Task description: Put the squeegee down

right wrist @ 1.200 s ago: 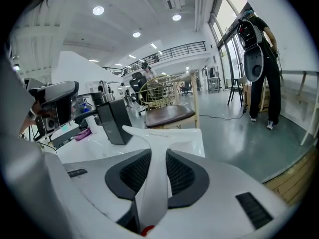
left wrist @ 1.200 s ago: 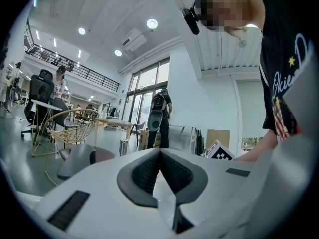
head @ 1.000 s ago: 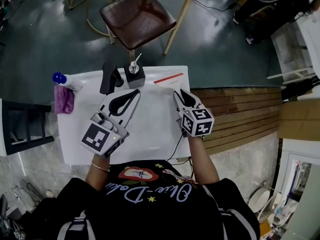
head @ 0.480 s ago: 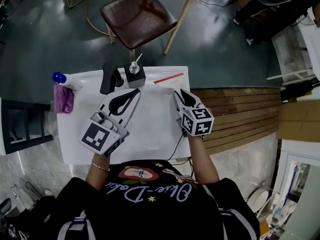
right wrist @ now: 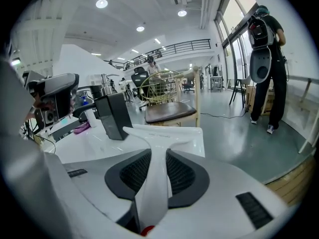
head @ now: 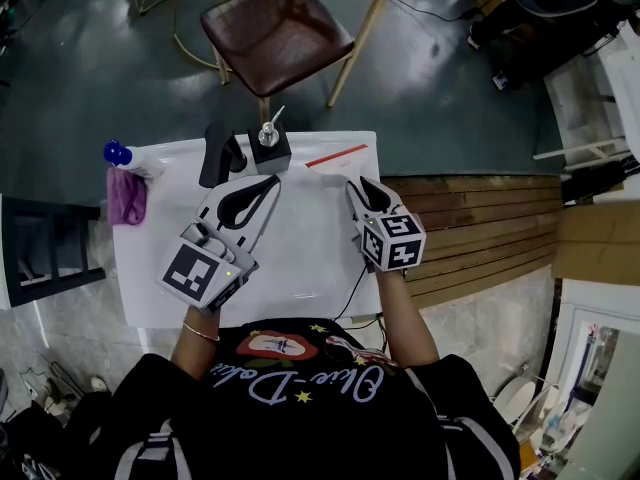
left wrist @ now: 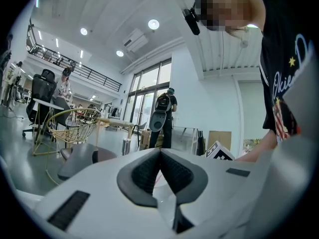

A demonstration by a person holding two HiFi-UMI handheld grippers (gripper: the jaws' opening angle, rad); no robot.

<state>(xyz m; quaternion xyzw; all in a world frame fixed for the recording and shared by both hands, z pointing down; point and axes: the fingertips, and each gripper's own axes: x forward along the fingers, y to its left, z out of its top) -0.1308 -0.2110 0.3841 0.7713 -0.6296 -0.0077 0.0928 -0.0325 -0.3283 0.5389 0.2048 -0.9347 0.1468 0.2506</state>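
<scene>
I hold the fingers of my right gripper (right wrist: 158, 157) pinched on the white squeegee (right wrist: 160, 132) over the worktop (head: 300, 268); the left gripper (left wrist: 160, 152) has its fingers pressed together, empty.

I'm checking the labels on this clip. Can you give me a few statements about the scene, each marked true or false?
1. The right gripper grips the white squeegee by its handle. True.
2. The left gripper is wide open. False: its jaws meet, with nothing between them.
3. The purple cloth lies at the table's right edge. False: in the head view it lies at the left edge, beside the blue-capped bottle.
4. A brown-seated chair stands beyond the table. True.
</scene>
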